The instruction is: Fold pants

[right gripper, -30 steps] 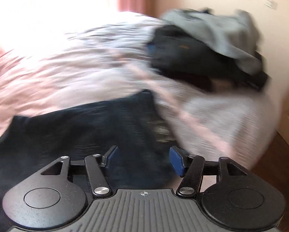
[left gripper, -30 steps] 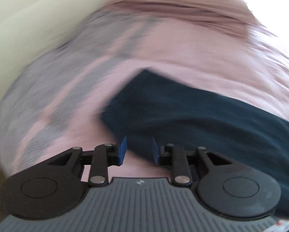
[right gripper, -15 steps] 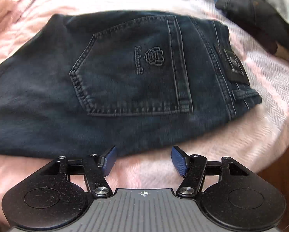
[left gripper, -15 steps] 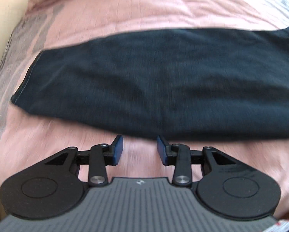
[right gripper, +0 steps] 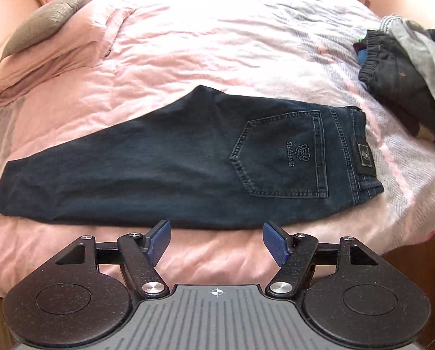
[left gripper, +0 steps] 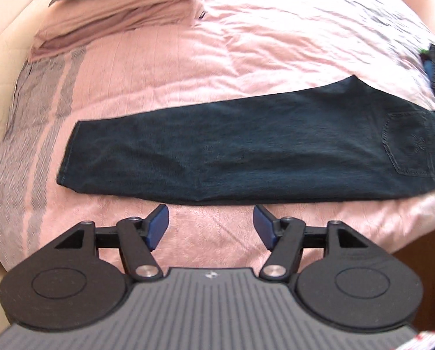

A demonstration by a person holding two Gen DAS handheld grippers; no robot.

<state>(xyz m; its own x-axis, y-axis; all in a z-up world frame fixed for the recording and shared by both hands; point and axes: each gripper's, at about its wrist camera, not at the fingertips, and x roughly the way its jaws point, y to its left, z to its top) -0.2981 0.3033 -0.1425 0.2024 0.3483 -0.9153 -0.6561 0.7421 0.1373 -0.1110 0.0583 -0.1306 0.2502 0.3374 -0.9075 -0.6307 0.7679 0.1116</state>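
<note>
Dark navy jeans (left gripper: 246, 148) (right gripper: 173, 169) lie flat on the pink bed, folded lengthwise with one leg on the other. The hems point left and the waistband, with its back pocket (right gripper: 284, 154), points right. My left gripper (left gripper: 211, 222) hangs open just short of the jeans' near edge, around the middle of the legs. My right gripper (right gripper: 216, 239) is also open, near the same edge below the seat. Neither gripper holds or touches anything.
A pink bedspread (right gripper: 217, 43) covers the bed. Pink pillows and a grey cushion (right gripper: 45, 17) sit at the far left. A heap of dark and grey clothes (right gripper: 406, 67) lies at the right. The bed's near edge drops to a wooden floor (left gripper: 421, 242) at the right.
Both grippers have pulled back and up from the jeans, so the whole garment now shows. The left gripper's fingers have spread wider. The jeans lie as before.
</note>
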